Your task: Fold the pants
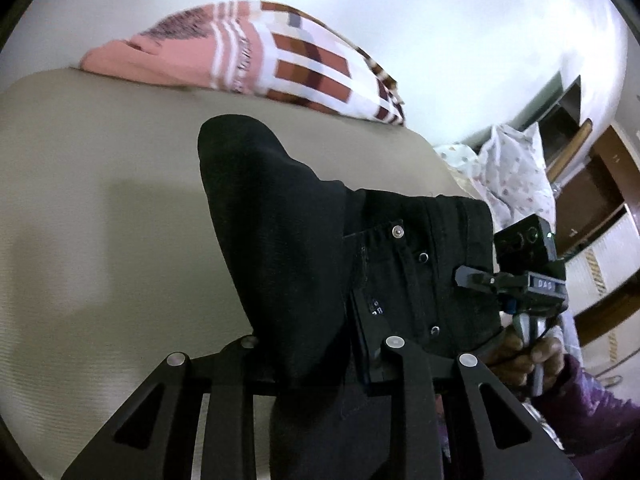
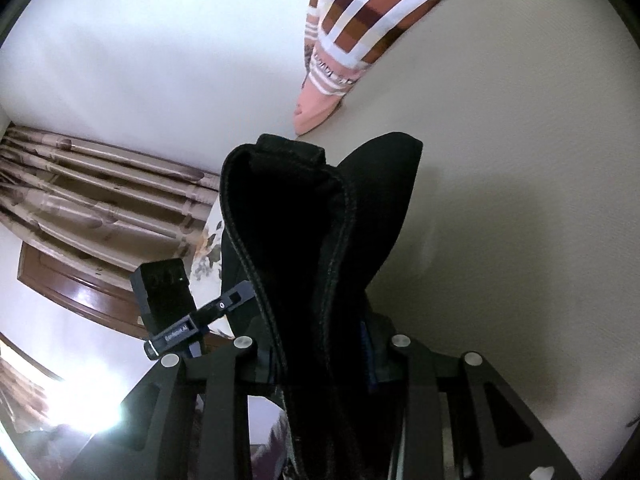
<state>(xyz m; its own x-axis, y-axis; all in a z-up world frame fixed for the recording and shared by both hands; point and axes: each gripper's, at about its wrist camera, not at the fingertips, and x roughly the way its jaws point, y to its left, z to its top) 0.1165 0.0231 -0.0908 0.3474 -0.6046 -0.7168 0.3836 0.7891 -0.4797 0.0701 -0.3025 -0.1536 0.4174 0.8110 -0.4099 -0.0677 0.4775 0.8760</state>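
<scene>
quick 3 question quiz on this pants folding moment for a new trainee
1. True or false: the black pants lie flat and untouched on the beige bed sheet.
2. What do the left tongs grip? A) striped blanket B) pants C) nothing
3. What lies at the far edge of the sheet?

Key:
1. False; both tongs clamp the pants, the right tongs too.
2. B
3. A pink and brown striped blanket.

I count one pair of black pants (image 1: 304, 240) clamped between my fingers and two grippers, my left (image 1: 320, 364) and my right (image 2: 320, 364). Beyond my fingertips lies one striped blanket (image 1: 280, 60).
</scene>
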